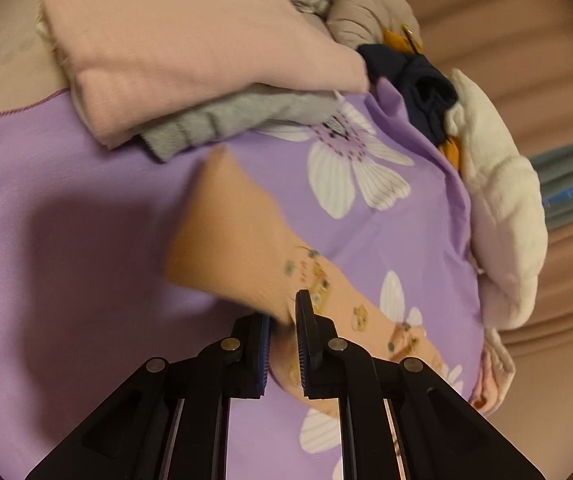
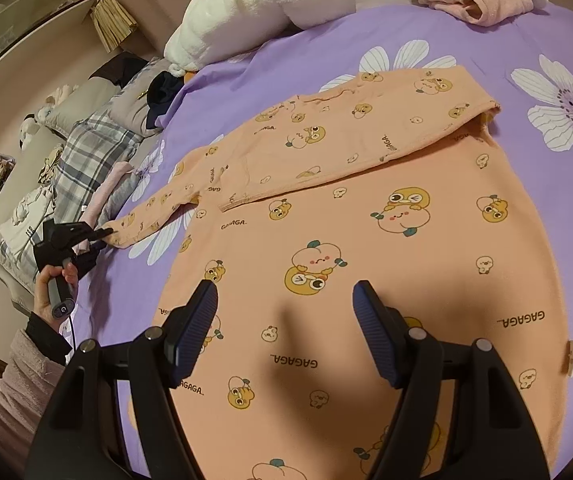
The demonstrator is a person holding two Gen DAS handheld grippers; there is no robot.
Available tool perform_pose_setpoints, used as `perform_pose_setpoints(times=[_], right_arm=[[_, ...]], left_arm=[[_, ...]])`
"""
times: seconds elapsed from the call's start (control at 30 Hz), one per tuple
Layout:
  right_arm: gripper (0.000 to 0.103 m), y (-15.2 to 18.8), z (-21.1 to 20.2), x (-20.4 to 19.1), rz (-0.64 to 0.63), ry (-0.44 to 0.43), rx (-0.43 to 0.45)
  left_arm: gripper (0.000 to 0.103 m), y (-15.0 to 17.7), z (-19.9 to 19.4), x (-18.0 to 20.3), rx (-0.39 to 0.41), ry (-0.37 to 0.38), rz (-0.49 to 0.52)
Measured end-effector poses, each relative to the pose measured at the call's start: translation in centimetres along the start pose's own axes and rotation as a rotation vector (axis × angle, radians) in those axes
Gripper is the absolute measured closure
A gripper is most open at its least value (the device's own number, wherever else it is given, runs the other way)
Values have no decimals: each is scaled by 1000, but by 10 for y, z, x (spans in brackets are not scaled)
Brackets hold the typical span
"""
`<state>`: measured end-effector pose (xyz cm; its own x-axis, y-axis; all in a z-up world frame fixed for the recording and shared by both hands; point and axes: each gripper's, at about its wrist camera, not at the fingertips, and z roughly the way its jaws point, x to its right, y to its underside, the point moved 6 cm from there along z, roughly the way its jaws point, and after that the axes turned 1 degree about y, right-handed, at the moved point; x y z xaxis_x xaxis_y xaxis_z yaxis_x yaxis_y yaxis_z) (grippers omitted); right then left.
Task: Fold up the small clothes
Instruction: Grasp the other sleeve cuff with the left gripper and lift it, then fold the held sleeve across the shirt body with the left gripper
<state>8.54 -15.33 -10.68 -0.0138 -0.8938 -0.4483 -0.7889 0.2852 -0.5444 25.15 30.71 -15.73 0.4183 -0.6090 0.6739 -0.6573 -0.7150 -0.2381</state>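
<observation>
Peach cartoon-print top (image 2: 366, 264) lies flat on the purple flowered bed sheet (image 2: 526, 60). Nearest, the right claw (image 2: 285, 300) hovers over its body, jaws wide apart and empty. One sleeve (image 2: 350, 140) is already folded across the chest. Farther left, the left claw (image 1: 282, 332) is clamped on the other sleeve's cuff (image 2: 126, 232), which is stretched outward and not yet folded. Beyond, folded clothes (image 1: 190, 48) sit stacked.

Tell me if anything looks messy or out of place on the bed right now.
Nothing damaged or spilled. The peach shirt lies half folded: one sleeve is across its chest, the other sleeve stretches out sideways, pinched at the cuff by the left gripper. The right gripper hovers open above it.
</observation>
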Motion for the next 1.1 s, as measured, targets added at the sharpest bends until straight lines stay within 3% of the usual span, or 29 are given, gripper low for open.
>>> perform_pose_setpoints(times=[0.3, 0.5, 0.73, 1.1], right_arm=[[32, 0, 1, -5, -24, -13, 2], [32, 1, -3, 6, 1, -16, 8], [32, -1, -12, 22, 24, -16, 23], [32, -4, -26, 61, 73, -3, 51]], left_arm=[[92, 13, -10, 47, 13, -19, 154], [93, 32, -10, 94, 10, 12, 260], [93, 73, 7, 157, -37, 70, 350], [93, 149, 43, 234, -120, 101, 504]])
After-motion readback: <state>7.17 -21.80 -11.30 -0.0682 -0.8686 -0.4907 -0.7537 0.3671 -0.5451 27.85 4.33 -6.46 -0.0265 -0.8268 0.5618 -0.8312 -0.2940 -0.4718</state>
